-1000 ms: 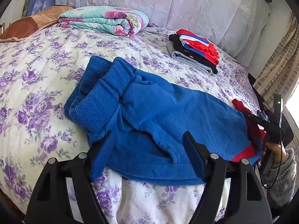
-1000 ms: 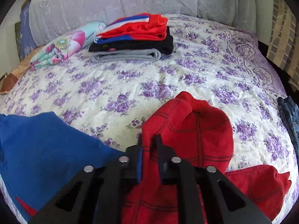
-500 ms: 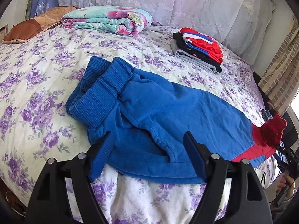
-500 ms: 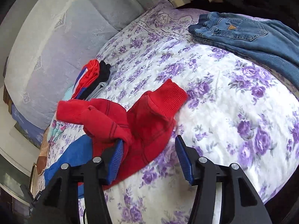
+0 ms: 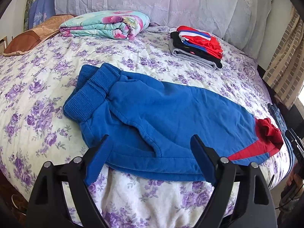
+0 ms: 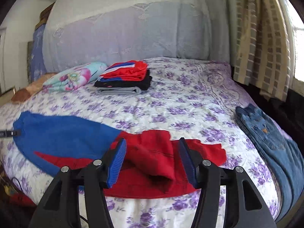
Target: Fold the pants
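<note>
Both views are lit evenly by soft daylight, which enters at the window (image 6: 298, 53) on the far right, where the glass is blown out to white. Straight lines are bowed by the fisheye lens and the corners are blacked out. Slight motion blur is seen across the bedspread (image 6: 171, 102) in the right wrist view, while the left wrist view is sharp.

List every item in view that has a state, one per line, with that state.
blue-and-red pants: spread flat, red cuffs bunched, not yet folded
left gripper: open over the pants' near edge, just widened
right gripper: open above the red cuffs
clothes stack: folded
jeans: lying at the bed edge
floral blanket: folded
</note>
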Tool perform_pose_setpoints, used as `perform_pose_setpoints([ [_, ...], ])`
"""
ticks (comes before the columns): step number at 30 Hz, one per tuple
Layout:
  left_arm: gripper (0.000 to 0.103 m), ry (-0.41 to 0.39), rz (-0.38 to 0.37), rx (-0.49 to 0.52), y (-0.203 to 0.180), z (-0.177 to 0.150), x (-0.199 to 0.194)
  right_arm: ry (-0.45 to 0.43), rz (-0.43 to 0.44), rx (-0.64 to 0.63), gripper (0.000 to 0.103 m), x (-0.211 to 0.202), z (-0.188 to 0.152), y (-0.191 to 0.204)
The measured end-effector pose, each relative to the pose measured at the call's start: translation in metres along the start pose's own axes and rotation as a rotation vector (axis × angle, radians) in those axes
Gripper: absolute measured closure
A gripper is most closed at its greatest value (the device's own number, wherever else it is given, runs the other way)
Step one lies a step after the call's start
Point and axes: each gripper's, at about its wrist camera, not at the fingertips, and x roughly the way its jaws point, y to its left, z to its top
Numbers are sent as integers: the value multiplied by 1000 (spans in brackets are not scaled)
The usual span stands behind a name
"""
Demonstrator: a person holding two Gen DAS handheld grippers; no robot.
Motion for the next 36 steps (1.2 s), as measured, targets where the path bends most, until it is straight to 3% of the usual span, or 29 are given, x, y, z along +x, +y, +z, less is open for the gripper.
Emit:
perform_pose_setpoints([
  [2, 20, 6, -1, -7, 1, 0, 3, 23, -18, -140, 46, 10, -5, 27],
  [6, 20, 28, 4, -9, 2, -3, 10, 61, -160, -344, 48, 40, -14, 53],
  [9, 19, 36, 4, -10, 3, -4, 14, 82, -172, -363, 89, 50, -10, 48],
  [10, 19, 36, 4, -11, 3, -4, 14, 59, -150, -305, 89, 43, -6, 37],
  [12, 19, 34, -1, -17, 4, -4, 15, 14, -117, -46, 90, 27, 4, -14],
  [14, 19, 39, -5, -26, 6, -4, 19, 58, -80, 343, 90, 29, -8, -93],
  [16, 19, 49, -4, -28, 7, -5, 23, 128, -55, 716, 88, 31, -45, -160],
  [18, 19, 54, 3, -23, 6, -5, 25, 123, -3, 920, 85, 19, -72, -190],
  [19, 19, 53, 5, -22, 6, -4, 25, 86, 18, 959, 74, 9, -78, -195],
  [20, 19, 52, 6, -26, 5, -4, 25, 61, -8, 953, 69, 0, -77, -196],
  [22, 18, 50, 4, -37, 5, -3, 25, 3, -29, 855, 67, -15, -66, -183],
  [25, 18, 39, -4, -50, 5, -1, 21, -24, 134, 710, 67, -15, -42, -142],
  [29, 18, 33, -4, -35, 0, 0, 16, 67, 348, 497, 63, 19, -14, -75],
  [31, 18, 37, 2, -32, -1, -1, 16, 208, 347, 447, 59, 49, -22, -60],
  [32, 18, 40, 1, -32, 0, -2, 16, 274, 292, 465, 63, 66, -34, -64],
  [33, 18, 44, -1, -33, 0, -2, 17, 300, 275, 508, 92, 74, -46, -73],
  [34, 18, 47, 0, -33, 1, -2, 17, 288, 276, 561, 103, 73, -55, -85],
  [36, 18, 44, 5, -39, 4, -2, 16, 291, 322, 635, 103, 61, -60, -99],
])
